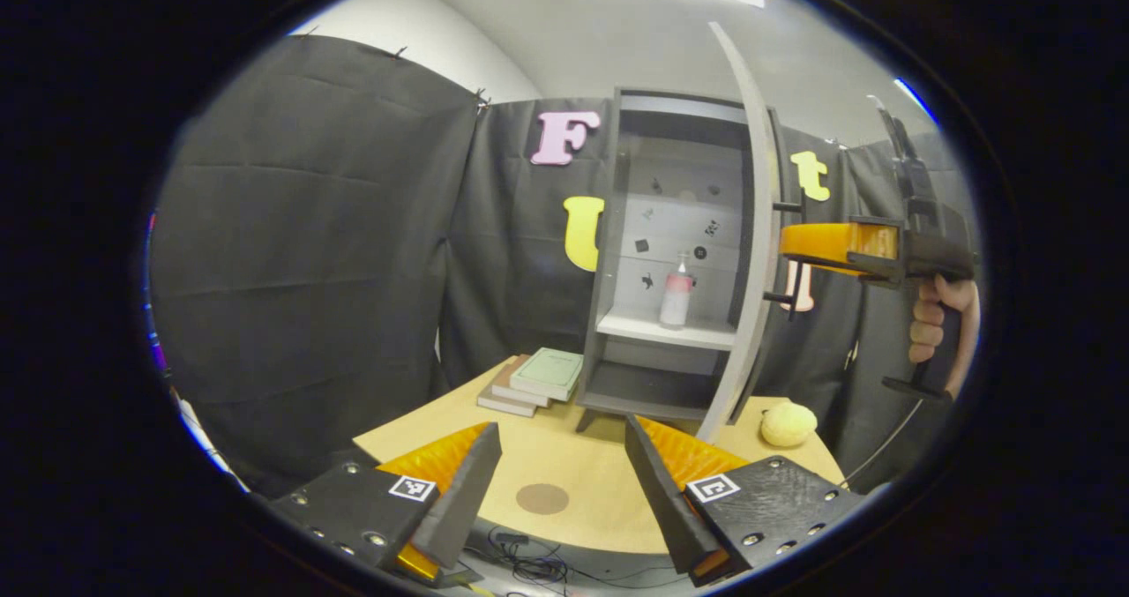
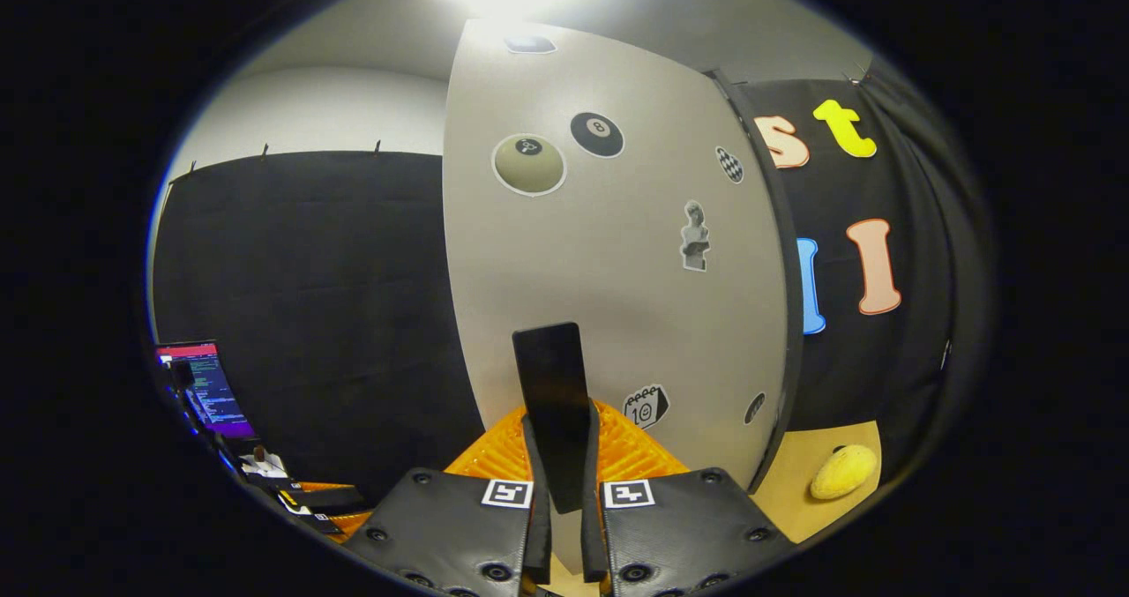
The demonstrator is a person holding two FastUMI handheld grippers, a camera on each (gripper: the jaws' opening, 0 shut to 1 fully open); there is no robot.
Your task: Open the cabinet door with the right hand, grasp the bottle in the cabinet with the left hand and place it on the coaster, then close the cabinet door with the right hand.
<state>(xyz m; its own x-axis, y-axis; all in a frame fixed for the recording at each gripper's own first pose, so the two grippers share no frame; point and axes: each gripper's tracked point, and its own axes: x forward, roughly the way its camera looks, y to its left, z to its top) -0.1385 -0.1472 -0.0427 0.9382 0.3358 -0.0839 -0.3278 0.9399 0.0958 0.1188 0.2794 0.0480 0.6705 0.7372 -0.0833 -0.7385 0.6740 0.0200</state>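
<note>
The cabinet door point(image 2: 609, 253) bears an 8-ball sticker point(image 2: 596, 134) and a sticker numbered 10 point(image 2: 646, 406).

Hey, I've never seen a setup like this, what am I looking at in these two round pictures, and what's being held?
A person holds a hand-held gripper in each hand, each carrying a fisheye camera. The left gripper view looks over the open left hand-held gripper at a table with a cabinet, a stack of books, a round coaster and a yellow ball. A bottle stands on the cabinet shelf. The right gripper view looks along the right hand-held gripper, shut on the dark handle of the open cabinet door. The left one holds nothing.
</note>
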